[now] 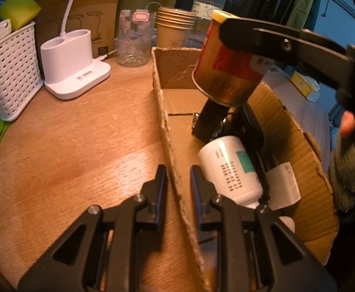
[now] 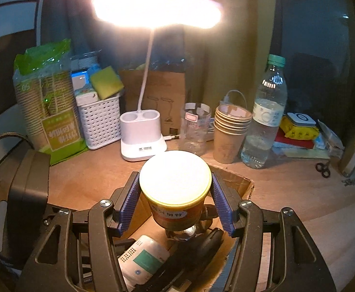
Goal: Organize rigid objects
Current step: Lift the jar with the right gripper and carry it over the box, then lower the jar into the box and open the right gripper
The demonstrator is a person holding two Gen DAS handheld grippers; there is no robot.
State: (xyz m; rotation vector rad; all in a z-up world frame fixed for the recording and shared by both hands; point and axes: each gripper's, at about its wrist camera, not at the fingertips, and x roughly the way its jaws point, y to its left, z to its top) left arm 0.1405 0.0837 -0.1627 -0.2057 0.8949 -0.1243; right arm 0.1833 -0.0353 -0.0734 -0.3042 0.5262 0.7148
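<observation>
Over the cardboard box [image 1: 172,95], the right gripper [image 2: 175,196] clamps a red-and-gold can [image 1: 223,65] just under its lid, held clear above the contents. Can's long axis tilts, base pointing down into the box. Directly below: a white bottle [image 1: 228,170] lying on its side and some dark items. The left gripper [image 1: 177,189] straddles the box's near wall, jaws narrow; can't tell whether they pinch it. Likely next move: straight down.

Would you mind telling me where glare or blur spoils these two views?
Right wrist view: the lamp head blows out white, and the can lid in the right claw is washed out. Left wrist view: no glare, but the can looks soft.
</observation>
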